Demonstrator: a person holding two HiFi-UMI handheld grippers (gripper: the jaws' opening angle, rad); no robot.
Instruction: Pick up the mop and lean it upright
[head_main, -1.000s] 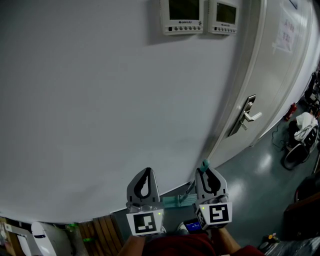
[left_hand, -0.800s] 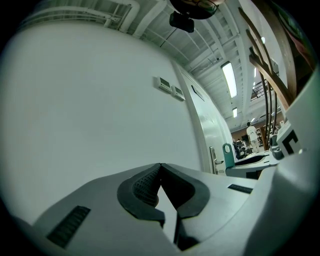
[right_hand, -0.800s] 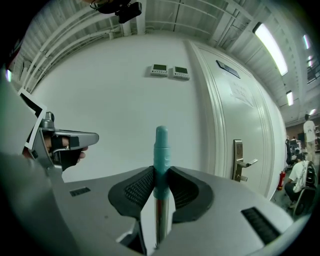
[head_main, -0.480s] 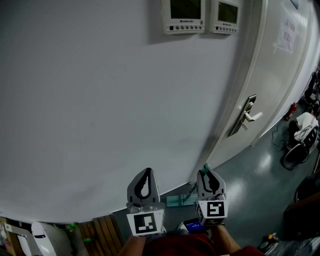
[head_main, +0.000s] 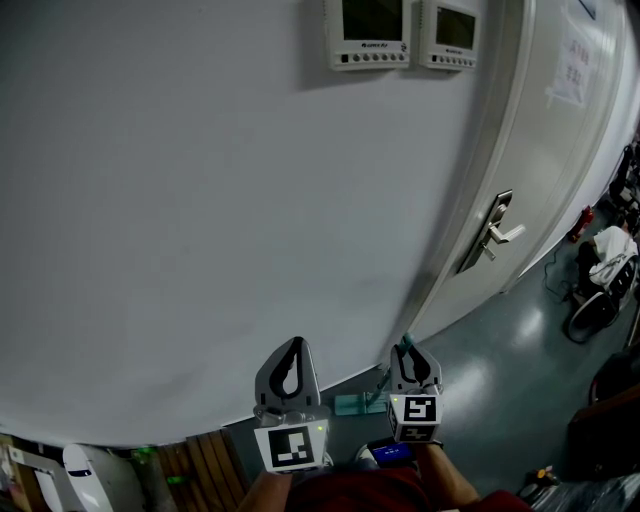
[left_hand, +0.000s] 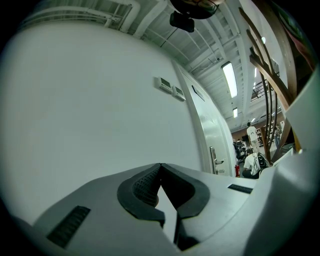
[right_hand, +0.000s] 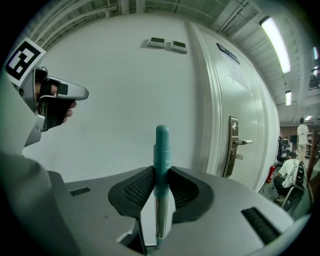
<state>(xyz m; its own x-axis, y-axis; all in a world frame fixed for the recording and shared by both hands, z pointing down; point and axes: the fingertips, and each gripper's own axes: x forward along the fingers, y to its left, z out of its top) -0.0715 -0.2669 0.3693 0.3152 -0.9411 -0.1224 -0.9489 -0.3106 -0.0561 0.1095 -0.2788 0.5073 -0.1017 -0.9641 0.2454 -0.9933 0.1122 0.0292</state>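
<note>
The mop has a teal grip (right_hand: 161, 147) on a metal shaft. Its handle stands upright between the pads of my right gripper (right_hand: 161, 172), which is shut on it. In the head view the teal handle tip (head_main: 405, 343) pokes up past the right gripper (head_main: 411, 354), and the shaft slants down to the teal mop head (head_main: 351, 403) at the foot of the white wall. My left gripper (head_main: 291, 352) hangs to the left, apart from the mop. Its jaws meet at the tips (left_hand: 160, 165) with nothing between them.
A white wall (head_main: 200, 200) fills the front, with two control panels (head_main: 400, 32) high up. A white door with a lever handle (head_main: 496, 234) is to the right. Wooden slats (head_main: 205, 455) stand at the lower left. A chair with a seated person (head_main: 600, 268) is at the far right.
My right gripper has sunk lower in the head view with the mop handle still in its jaws. The left gripper has stayed where it was.
</note>
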